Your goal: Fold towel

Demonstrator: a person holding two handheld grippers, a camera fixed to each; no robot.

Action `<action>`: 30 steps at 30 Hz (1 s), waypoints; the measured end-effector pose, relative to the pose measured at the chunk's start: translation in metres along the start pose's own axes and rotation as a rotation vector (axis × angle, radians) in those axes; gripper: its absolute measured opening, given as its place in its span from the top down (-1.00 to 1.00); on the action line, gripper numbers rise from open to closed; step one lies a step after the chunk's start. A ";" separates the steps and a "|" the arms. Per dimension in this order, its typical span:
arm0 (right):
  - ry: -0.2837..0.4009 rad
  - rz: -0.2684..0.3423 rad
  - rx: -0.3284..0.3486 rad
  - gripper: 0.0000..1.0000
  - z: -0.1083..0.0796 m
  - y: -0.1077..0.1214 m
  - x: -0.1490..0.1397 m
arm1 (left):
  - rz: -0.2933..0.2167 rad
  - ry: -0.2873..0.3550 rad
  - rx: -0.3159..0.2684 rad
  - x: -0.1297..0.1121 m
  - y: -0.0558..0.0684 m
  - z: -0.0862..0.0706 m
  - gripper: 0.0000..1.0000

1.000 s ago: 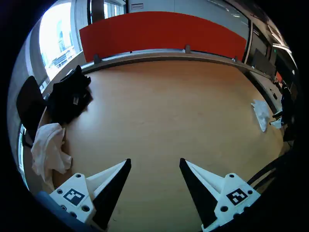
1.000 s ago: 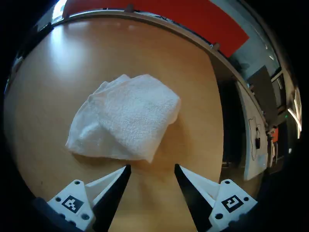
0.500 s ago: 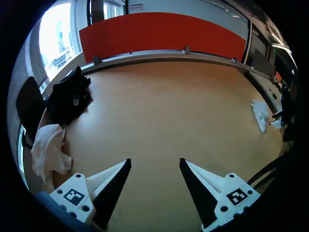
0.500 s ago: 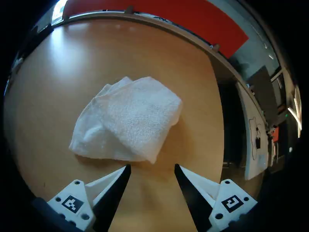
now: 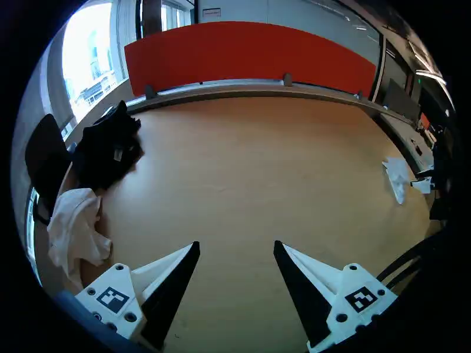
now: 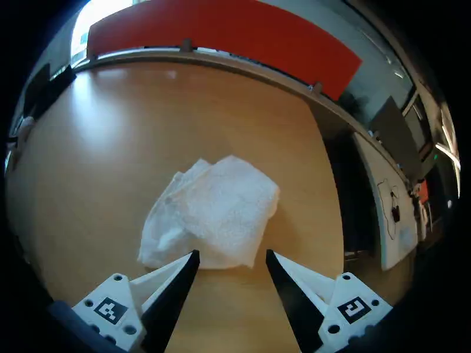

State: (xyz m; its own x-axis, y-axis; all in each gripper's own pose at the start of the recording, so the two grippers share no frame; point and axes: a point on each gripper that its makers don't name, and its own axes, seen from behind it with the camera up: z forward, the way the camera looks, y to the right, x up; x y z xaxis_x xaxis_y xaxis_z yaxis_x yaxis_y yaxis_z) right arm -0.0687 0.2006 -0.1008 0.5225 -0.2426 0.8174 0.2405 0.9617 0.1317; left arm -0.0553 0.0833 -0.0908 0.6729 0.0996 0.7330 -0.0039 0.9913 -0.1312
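Wooden table top (image 6: pixel 106 147), pale and broad, lies under both of your tools, and a red panel (image 5: pixel 253 56) stands along its far edge.

Your right gripper (image 6: pixel 231 253) hangs above the wood with its fingers spread wide and nothing between them. Just ahead of its fingertips lies the towel (image 6: pixel 215 215), white and fluffy, resting flat on the table as a loose packet of several layers. The upper layer sits a little askew, so a lower layer sticks out on the left side.

Your left gripper (image 5: pixel 235 244) is also spread wide and empty, over bare wood and well apart from the towel. In the left gripper view a small white shape near the right edge of the table is, I think, this same towel. Far to the left a dark bundle (image 5: pixel 106 147) and another white cloth (image 5: pixel 73 229) lie at the table edge; they play no part.

I judge the fold is mostly made but not tidy. To do it well, come down low and take the near edge so that both fingers catch all layers together, not the top one alone. Bring the left gripper over to the corner that sticks out. Then move both tools evenly, so the edges meet and the packet does not slide on the smooth wood
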 end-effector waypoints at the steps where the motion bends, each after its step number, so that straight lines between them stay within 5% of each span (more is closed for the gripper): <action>1: 0.015 0.014 0.005 -0.73 -0.002 -0.005 0.005 | 0.000 0.002 0.000 0.001 0.000 0.000 -0.86; 17: 0.240 0.180 0.084 -0.74 -0.031 -0.077 0.077 | -0.010 0.026 -0.002 0.007 -0.002 -0.003 -0.86; 30: 0.384 0.217 0.109 -0.75 -0.045 -0.106 0.119 | -0.026 0.046 0.006 0.013 -0.009 -0.004 -0.86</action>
State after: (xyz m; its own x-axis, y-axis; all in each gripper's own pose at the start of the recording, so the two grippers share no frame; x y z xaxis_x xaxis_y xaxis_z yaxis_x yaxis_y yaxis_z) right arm 0.0051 0.0641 -0.0431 0.8219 -0.0443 0.5679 0.0154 0.9983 0.0555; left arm -0.0435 0.0756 -0.0825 0.7063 0.0703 0.7045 0.0095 0.9940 -0.1087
